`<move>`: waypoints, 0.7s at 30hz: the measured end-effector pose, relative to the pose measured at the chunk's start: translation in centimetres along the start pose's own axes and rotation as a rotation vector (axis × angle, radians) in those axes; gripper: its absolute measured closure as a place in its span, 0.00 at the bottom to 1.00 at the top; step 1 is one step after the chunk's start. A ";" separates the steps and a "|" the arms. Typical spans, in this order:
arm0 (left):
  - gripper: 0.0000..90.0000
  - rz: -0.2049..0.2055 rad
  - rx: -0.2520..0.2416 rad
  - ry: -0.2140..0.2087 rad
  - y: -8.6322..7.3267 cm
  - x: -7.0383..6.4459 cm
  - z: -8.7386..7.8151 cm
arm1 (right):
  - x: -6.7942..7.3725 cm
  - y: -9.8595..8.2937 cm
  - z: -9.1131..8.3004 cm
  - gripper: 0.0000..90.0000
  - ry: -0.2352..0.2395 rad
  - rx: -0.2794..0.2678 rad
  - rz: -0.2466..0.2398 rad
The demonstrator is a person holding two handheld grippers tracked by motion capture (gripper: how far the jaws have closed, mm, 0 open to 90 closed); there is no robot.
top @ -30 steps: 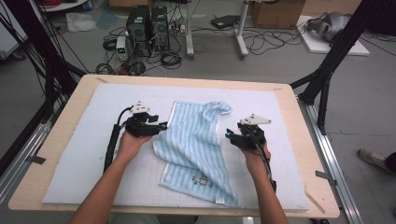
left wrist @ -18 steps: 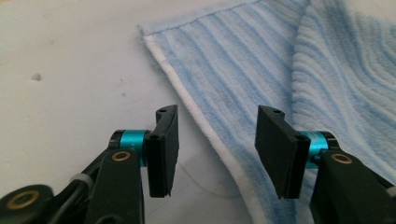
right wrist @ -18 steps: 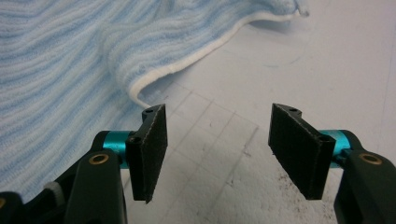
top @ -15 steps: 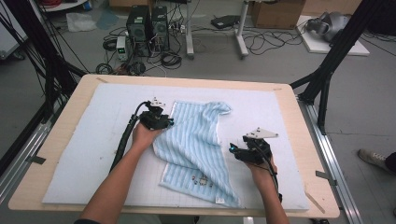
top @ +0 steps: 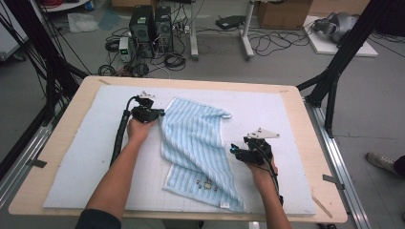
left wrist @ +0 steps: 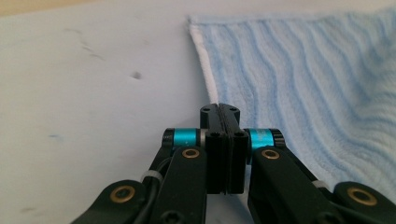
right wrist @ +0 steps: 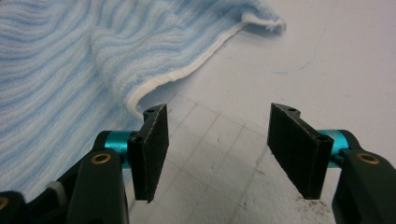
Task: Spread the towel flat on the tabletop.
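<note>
A light blue striped towel (top: 196, 138) lies rumpled on the white mat (top: 267, 109), its far right corner folded over. My left gripper (top: 161, 113) sits at the towel's far left edge. In the left gripper view its jaws are pressed together (left wrist: 219, 107) just over the towel's (left wrist: 303, 84) white hem, with no cloth seen between them. My right gripper (top: 232, 150) hovers over bare mat just right of the towel's right edge. Its jaws stand wide apart (right wrist: 219, 126) with nothing between them, and the towel (right wrist: 70, 56) hem lies just beyond the left jaw.
The mat covers a wooden table (top: 298, 119). A small printed label (top: 205, 183) sits near the towel's near end. Black frame legs (top: 334, 81) stand off the table's right, and computers and cables (top: 153, 28) lie on the floor beyond.
My left gripper has moved away from me to the towel's far left edge. My right gripper has drawn back toward me and a little right, off the towel.
</note>
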State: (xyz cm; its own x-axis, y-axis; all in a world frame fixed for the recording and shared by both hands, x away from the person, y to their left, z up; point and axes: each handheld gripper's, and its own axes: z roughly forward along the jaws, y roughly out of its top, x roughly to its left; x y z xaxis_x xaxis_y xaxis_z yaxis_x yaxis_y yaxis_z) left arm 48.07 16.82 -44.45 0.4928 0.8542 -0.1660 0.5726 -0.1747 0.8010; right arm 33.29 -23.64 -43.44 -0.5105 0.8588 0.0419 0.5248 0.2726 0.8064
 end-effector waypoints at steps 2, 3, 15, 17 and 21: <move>0.99 -0.022 0.003 -0.002 -0.3 0.4 0.1 | 0.0 0.3 0.6 0.45 0.009 0.000 0.007; 0.99 -0.032 0.006 -0.005 -0.4 0.4 0.1 | 0.1 0.6 1.0 0.45 0.013 -0.004 0.017; 0.52 -0.088 -0.090 -0.086 -1.0 -1.0 -2.8 | 1.7 4.4 7.1 0.64 0.010 0.123 -0.023; 0.52 -0.084 -0.097 -0.094 -1.0 -1.2 -3.4 | 2.0 4.6 7.9 0.78 -0.003 0.145 -0.027; 0.51 -0.058 -0.114 -0.094 -0.9 -1.4 -4.4 | 2.5 5.5 8.8 0.96 -0.038 0.161 -0.116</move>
State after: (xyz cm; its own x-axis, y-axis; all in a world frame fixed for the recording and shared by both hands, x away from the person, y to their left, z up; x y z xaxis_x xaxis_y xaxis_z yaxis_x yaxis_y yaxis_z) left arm 43.91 17.93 -42.41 0.5229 0.8109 -0.2626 0.5266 -0.0652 0.8476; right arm 40.87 -16.15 -44.13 -0.5494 0.8326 -0.0707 0.5677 0.4340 0.6995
